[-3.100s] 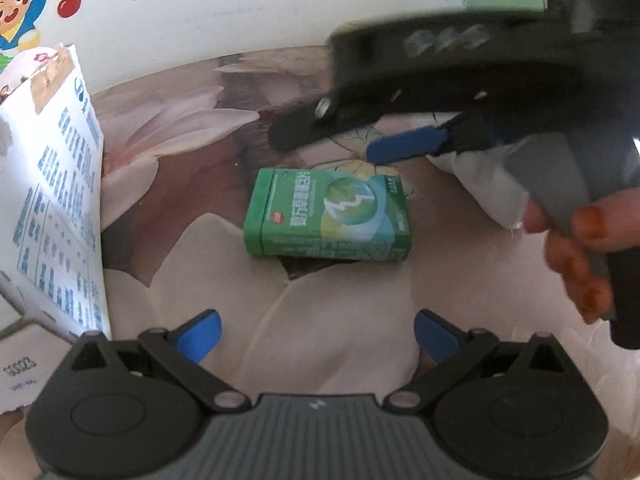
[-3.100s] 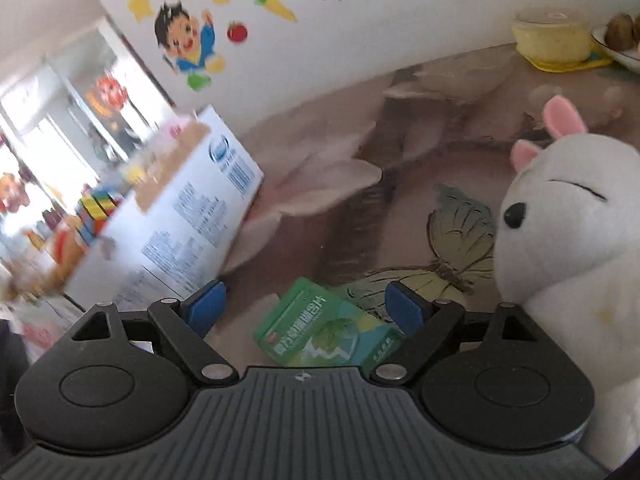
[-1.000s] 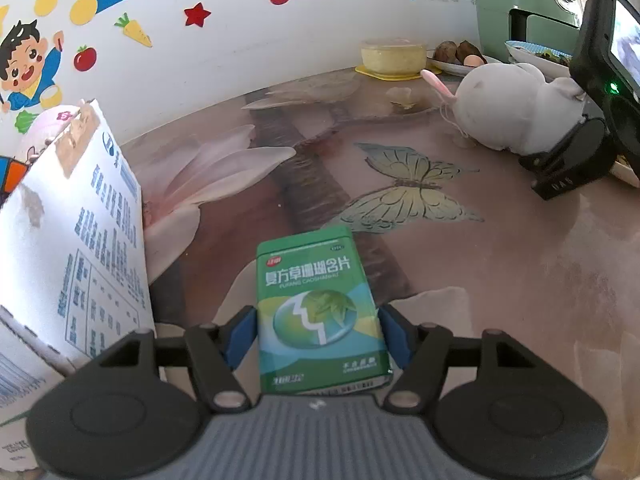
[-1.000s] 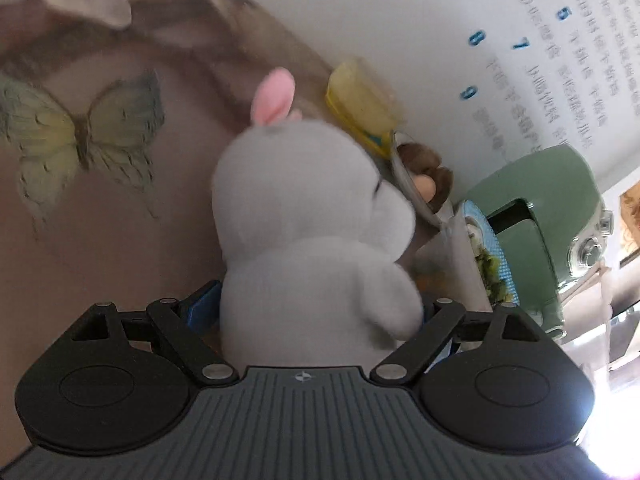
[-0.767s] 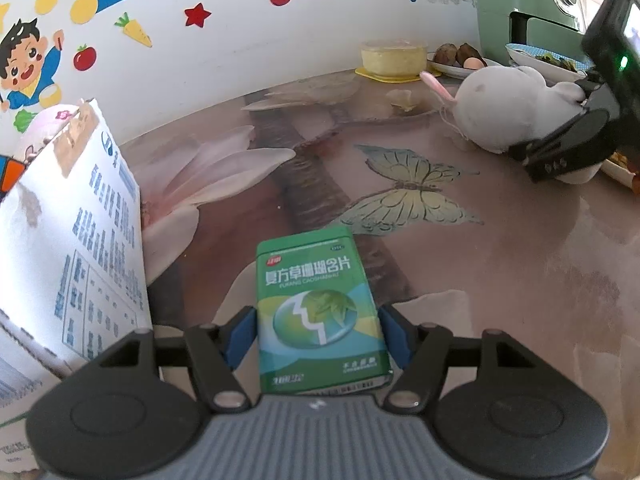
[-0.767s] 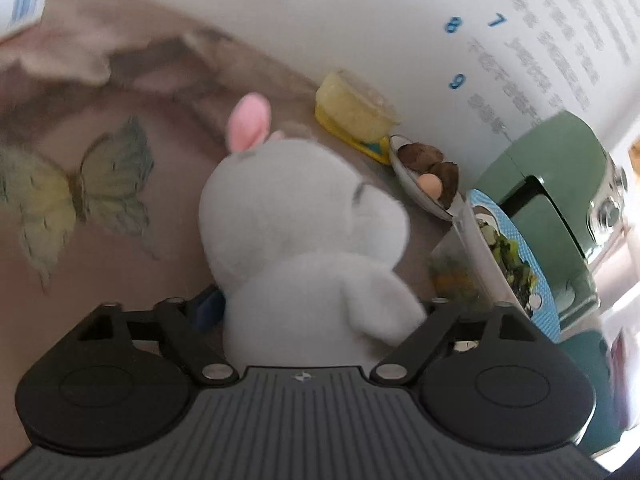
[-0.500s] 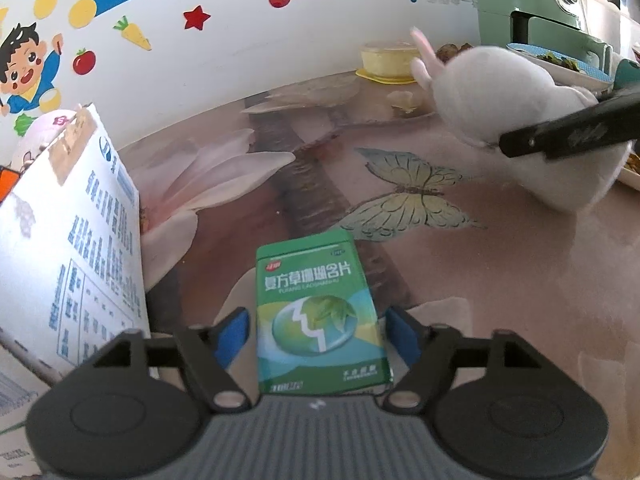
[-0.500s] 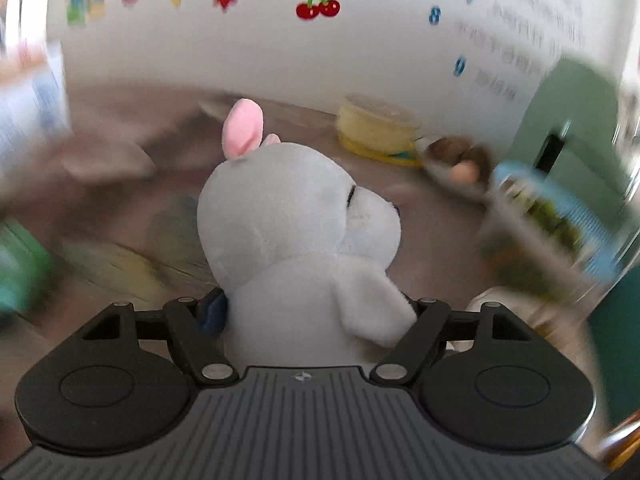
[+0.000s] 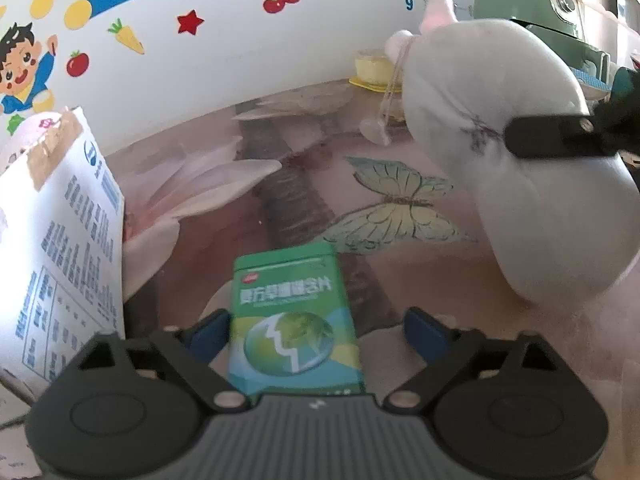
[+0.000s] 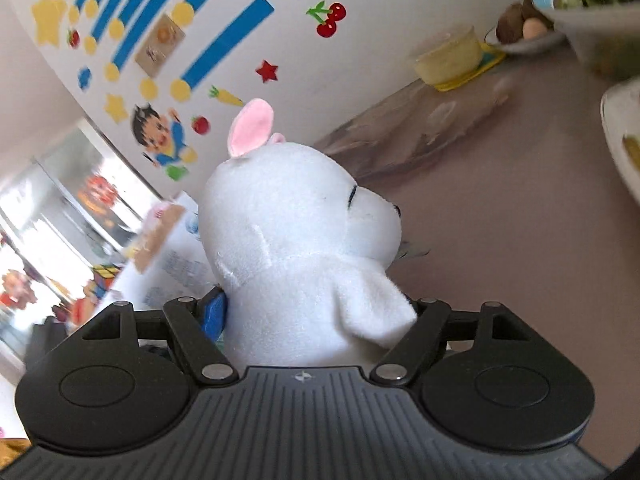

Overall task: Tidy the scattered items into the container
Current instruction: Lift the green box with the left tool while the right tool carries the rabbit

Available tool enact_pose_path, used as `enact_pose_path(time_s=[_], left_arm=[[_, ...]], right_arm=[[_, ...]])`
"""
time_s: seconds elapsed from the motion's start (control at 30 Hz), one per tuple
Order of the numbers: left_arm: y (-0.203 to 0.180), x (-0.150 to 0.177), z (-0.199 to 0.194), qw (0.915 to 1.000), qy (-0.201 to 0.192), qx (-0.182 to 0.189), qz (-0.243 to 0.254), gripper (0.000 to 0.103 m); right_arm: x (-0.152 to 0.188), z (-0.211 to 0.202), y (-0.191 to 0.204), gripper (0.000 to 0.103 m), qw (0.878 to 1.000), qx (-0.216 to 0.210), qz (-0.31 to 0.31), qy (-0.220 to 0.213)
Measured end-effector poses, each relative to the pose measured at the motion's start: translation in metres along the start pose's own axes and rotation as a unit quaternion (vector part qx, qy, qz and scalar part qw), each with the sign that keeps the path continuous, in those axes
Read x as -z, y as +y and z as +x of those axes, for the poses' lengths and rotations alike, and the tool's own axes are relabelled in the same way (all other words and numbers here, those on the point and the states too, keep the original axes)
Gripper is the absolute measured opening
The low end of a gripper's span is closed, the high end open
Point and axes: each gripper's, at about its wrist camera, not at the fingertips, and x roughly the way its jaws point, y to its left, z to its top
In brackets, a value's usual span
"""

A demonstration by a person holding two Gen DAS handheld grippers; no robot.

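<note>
A green medicine box (image 9: 294,320) lies between the fingers of my left gripper (image 9: 316,330), low in the left wrist view. The jaws stand wider than the box, with a gap on the right side, so the gripper is open. My right gripper (image 10: 316,316) is shut on a white plush rabbit (image 10: 296,240) and holds it in the air. The rabbit also shows at the right of the left wrist view (image 9: 520,152), above the table. The white cardboard box (image 9: 52,248) that serves as the container stands at the left.
The table (image 9: 400,216) has a flower and butterfly print. A yellow tub (image 10: 448,58), a plate of food (image 10: 524,36), a bowl (image 10: 592,8) and a green appliance (image 9: 532,8) stand along the back wall.
My left gripper has opened from around the green box. My right gripper has lifted the rabbit off the table and swung it left toward the cardboard box.
</note>
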Motion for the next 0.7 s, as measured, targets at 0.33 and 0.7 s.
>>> enact_pose_path(time_s=[0.33, 0.7], left_arm=[[-0.005, -0.002, -0.005, 0.9998, -0.005, -0.006, 0.021, 0.066], [-0.002, 0.000, -0.013, 0.9998, 0.009, 0.010, -0.011, 0.065]], right_arm=[[-0.001, -0.008, -0.025, 0.100, 0.997, -0.049, 0.053, 0.002], [-0.002, -0.007, 0.010, 0.102, 0.999, 0.006, -0.028, 0.041]])
